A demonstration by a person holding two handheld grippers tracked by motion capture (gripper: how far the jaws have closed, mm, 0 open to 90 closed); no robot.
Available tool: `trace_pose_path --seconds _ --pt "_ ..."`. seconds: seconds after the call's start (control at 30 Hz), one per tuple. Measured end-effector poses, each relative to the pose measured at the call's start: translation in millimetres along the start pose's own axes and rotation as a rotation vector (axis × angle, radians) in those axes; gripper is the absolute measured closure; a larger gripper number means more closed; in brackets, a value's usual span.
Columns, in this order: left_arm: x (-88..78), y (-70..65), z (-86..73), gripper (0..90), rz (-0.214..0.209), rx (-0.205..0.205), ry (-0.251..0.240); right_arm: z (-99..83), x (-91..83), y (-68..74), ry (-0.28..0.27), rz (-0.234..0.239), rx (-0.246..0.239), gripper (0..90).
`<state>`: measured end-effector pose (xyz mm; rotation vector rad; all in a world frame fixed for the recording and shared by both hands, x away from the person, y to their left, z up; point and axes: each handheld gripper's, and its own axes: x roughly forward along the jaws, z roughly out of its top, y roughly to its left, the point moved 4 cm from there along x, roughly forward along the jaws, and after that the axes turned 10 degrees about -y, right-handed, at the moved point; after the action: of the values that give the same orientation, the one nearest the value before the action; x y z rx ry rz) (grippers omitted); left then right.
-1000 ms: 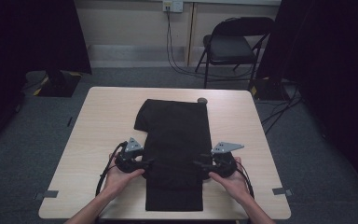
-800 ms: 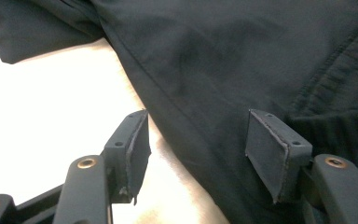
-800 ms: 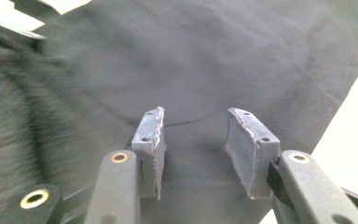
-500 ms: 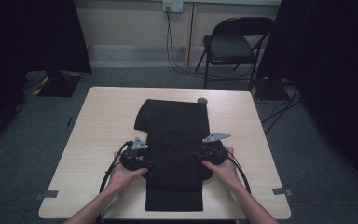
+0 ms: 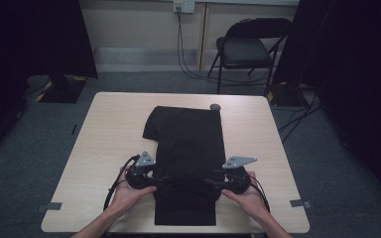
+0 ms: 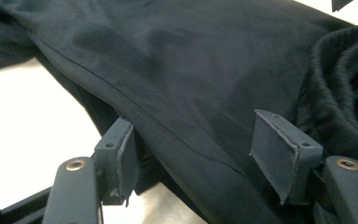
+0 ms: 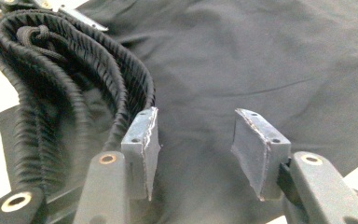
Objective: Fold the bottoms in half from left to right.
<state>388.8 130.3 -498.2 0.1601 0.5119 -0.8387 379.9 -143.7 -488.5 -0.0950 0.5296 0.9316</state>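
Note:
A black garment (image 5: 188,144) lies lengthwise down the middle of the table (image 5: 109,129). Its ribbed elastic waistband (image 7: 51,70) is bunched in a ridge across the cloth between my two grippers. My left gripper (image 5: 154,182) is at the garment's left edge. In the left gripper view its jaws have just been opening, and smooth black cloth (image 6: 191,84) lies between the pads without being pinched. My right gripper (image 5: 218,184) is at the right edge. Its jaws have also just been opening, over flat cloth (image 7: 261,56), with the waistband beside one finger (image 7: 142,140).
A small grey round object (image 5: 215,106) sits at the garment's far right corner. Tape marks (image 5: 53,206) are stuck near the table's front corners. A folding chair (image 5: 248,47) stands behind the table, with cables on the floor beside it.
Both grippers' jaws stand wider than before. The right hand went inward over the cloth half a second ago and has come back out to the right edge. The left hand shifted slightly.

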Motion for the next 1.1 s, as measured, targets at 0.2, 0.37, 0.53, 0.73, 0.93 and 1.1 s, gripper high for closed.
trace_pose_path --seconds 0.2,0.37,0.53,0.73,0.93,1.1 --pt "-10.8 -7.9 -2.5 32.7 -0.004 0.043 0.013 -1.7 -6.2 9.9 -0.012 0.023 0.005 49.4" --pt "-15.1 -5.9 -5.2 32.5 -0.003 0.028 0.007 5.3 11.4 11.6 -0.008 0.028 -0.002 49.1" --pt "-22.0 6.4 2.1 33.8 0.066 -0.010 -0.041 -3.3 29.9 25.0 0.054 0.073 -0.056 45.8" --pt "-24.0 22.8 6.5 34.9 0.111 -0.023 -0.070 -24.2 32.8 27.1 0.109 0.057 -0.087 41.6" --pt "3.2 8.6 1.6 46.1 -0.005 0.061 -0.001 -19.2 31.1 30.1 0.118 0.078 -0.060 39.5" --pt "16.4 3.8 -10.1 43.3 -0.030 0.101 0.089 -4.8 31.0 11.9 0.048 0.008 -0.019 36.6"
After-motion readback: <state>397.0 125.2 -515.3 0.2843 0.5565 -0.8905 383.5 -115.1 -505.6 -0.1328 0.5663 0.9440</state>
